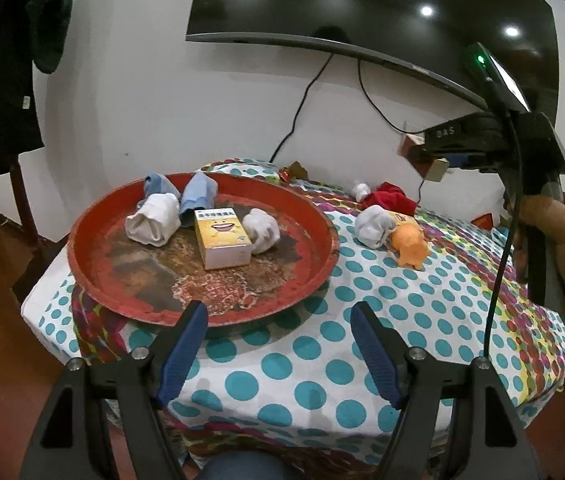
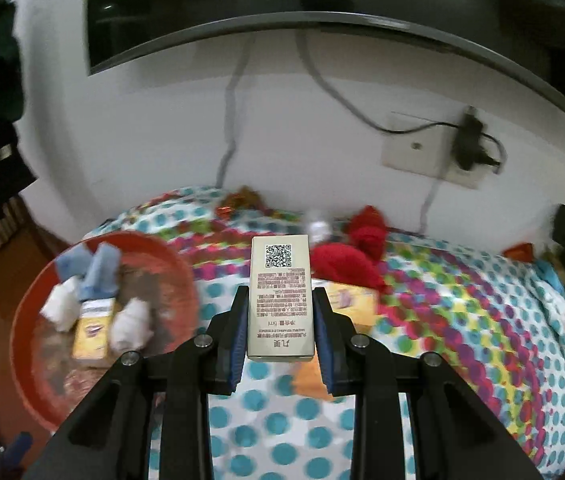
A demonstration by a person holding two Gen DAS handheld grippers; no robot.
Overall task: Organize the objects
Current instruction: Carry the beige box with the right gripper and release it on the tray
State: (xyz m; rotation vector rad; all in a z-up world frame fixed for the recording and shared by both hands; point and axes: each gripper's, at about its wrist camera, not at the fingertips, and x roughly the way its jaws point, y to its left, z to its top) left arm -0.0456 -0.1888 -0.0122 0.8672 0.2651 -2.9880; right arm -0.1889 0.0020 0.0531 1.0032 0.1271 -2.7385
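Fingers of the right gripper [image 2: 281, 320] are clamping a silver box [image 2: 281, 300] above the dotted cloth [image 2: 290, 420]; left gripper [image 1: 278, 316] is hanging released near the red tray [image 1: 122, 296].

Dim indoor light, warm cast. Ceiling spots glare in dark TV screen [image 1: 362, 12]. Left view sharp; right view motion-blurred, only held box [image 2: 281, 298] crisp. Fisheye bends edges, black corners. Soft shadow under tray [image 1: 90, 276].
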